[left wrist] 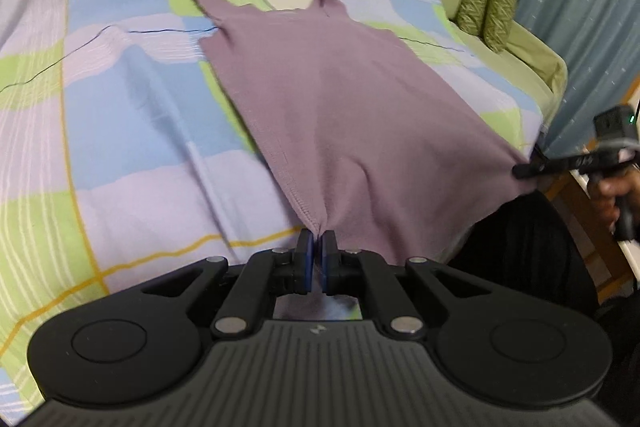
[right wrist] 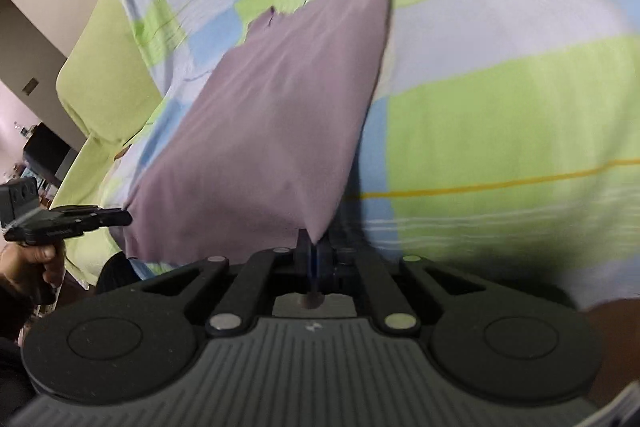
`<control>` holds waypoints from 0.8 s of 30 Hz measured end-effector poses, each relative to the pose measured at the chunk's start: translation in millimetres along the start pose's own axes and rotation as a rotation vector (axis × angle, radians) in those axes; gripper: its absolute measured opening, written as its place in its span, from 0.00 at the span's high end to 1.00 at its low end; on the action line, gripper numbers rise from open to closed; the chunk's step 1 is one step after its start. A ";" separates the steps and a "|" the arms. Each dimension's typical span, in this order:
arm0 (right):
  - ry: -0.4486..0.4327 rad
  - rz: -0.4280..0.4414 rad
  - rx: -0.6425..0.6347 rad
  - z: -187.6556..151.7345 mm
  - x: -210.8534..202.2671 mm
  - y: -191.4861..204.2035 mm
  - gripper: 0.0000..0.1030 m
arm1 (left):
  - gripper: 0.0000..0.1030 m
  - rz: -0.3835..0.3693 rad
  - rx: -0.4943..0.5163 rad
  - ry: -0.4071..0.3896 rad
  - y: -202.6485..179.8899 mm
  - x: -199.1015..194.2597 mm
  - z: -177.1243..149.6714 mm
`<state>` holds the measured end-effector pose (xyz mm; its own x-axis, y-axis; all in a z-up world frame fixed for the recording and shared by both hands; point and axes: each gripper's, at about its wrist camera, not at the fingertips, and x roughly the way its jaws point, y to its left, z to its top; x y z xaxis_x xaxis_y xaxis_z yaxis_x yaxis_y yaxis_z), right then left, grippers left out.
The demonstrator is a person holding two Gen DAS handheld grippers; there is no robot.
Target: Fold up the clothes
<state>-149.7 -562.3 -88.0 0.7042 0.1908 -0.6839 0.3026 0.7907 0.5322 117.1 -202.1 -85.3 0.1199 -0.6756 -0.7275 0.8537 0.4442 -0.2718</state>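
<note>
Both claws, left gripper (left wrist: 318, 241) and right gripper (right wrist: 314, 245), clamp the mauve top's (left wrist: 340, 99) hem, seemingly lifted off the checked bedspread (left wrist: 120, 107).

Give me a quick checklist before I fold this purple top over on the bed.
1. Left gripper shut on the top's hem corner: ok.
2. Right gripper shut on the other hem corner: ok.
3. Hem edge lifted off the bedspread between the two grips: ok.
4. Strap end of the top lying flat on the bed: ok, lightly rumpled.
5. Cloth between the grips taut: not ok, it sags and creases in the middle.
6. Fold path clear of the pillows: ok, they sit off to one side.
</note>
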 end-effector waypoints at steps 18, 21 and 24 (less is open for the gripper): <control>-0.074 -0.102 -0.087 26.5 -9.4 10.1 0.72 | 0.98 0.091 0.013 0.072 12.5 -16.1 -2.3; -0.101 -0.101 -0.068 46.3 -0.7 -5.3 0.72 | 0.98 0.125 0.008 0.068 17.8 -24.2 -0.2; -0.077 -0.074 -0.056 50.1 12.2 -12.2 0.72 | 0.98 0.138 0.011 0.054 18.4 -29.6 2.3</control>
<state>-112.6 -598.8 -77.8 0.7291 0.0869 -0.6789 0.3209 0.8327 0.4512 130.4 -175.3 -67.3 0.2097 -0.5760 -0.7901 0.8367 0.5238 -0.1599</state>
